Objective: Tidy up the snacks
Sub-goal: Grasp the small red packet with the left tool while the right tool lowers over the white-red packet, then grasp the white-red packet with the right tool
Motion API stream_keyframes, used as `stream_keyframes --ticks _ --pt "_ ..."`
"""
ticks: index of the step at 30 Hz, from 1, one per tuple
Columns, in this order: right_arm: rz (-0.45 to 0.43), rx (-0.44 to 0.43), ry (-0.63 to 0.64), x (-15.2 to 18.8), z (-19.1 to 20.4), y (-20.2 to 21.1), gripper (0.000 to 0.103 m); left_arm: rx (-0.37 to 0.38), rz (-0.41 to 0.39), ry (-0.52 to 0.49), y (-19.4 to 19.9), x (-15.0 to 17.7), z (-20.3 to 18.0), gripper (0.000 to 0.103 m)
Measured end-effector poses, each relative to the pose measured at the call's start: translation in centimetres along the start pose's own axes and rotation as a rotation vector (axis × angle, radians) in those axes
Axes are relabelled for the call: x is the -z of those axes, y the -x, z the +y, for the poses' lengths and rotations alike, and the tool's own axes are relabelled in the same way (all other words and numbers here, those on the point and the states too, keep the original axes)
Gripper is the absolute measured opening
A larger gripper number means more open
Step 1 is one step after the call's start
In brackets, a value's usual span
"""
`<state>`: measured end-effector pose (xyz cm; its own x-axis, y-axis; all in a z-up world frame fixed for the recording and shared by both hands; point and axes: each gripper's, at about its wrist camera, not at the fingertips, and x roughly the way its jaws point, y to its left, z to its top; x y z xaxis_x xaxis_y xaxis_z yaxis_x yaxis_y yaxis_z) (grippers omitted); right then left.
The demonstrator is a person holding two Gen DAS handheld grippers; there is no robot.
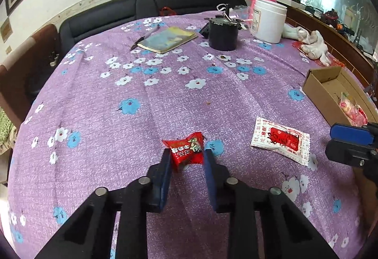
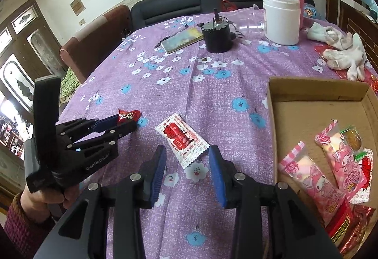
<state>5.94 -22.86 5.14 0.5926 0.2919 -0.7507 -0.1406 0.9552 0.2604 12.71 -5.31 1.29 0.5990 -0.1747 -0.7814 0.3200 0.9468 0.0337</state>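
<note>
1. Left wrist view: blue-padded fingers (image 1: 165, 164) of the left gripper (image 1: 186, 155) stand narrowly apart and pinch a small red snack packet (image 1: 187, 150) between their tips; the pads touch its two sides, and most of the packet sticks out past the tips toward 12 o'clock. It sits low over the purple flowered tablecloth (image 1: 141, 98).
2. Same view: a white-and-red sachet (image 1: 280, 139) lies flat on the cloth at 3 o'clock from the pinched packet, apart from it. Farther toward 2 o'clock stands an open cardboard box (image 1: 319, 91) with pink wrappers inside. The right gripper's tip (image 1: 352, 141) shows at the right edge.
3. Right wrist view: the right gripper (image 2: 186, 157) has its fingers (image 2: 158, 164) partly open with nothing held. The sachet (image 2: 182, 138) lies on the cloth just beyond the tips, toward 12 o'clock; its near corner reaches between them, touching neither pad.
4. Same view: at 9 to 10 o'clock a hand (image 2: 42, 197) holds the left gripper (image 2: 122, 121), its tips closed on the red packet (image 2: 128, 115). The box (image 2: 271, 117) lies at 3 o'clock, holding several pink and red snack packs (image 2: 314, 178).
</note>
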Motion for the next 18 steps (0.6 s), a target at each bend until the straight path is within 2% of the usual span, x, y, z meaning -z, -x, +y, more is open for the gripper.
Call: stream_keyframes --ticks 3,9,11,16,18 --pt "0.005 -0.003 0.005 0.0 0.0 -0.1 0.036 0.001 0.004 0.022 0.9 0.5 0.3 0.018" --pt "0.013 0.011 0.034 0.1 0.5 -0.6 0.036 0.060 0.010 0.091 4.9 4.1 0.9 0.018" --pt "0.021 0.019 0.056 0.2 0.9 -1.1 0.040 0.074 -0.008 0.109 5.8 5.3 1.1 0.018" --pt "0.066 0.047 0.084 0.1 2.3 -2.3 0.041 0.093 -0.031 0.128 5.8 6.1 2.0 0.018" --pt "0.075 0.085 0.118 -0.2 2.9 -2.6 0.043 0.107 -0.038 0.135 5.8 6.1 2.4 0.018"
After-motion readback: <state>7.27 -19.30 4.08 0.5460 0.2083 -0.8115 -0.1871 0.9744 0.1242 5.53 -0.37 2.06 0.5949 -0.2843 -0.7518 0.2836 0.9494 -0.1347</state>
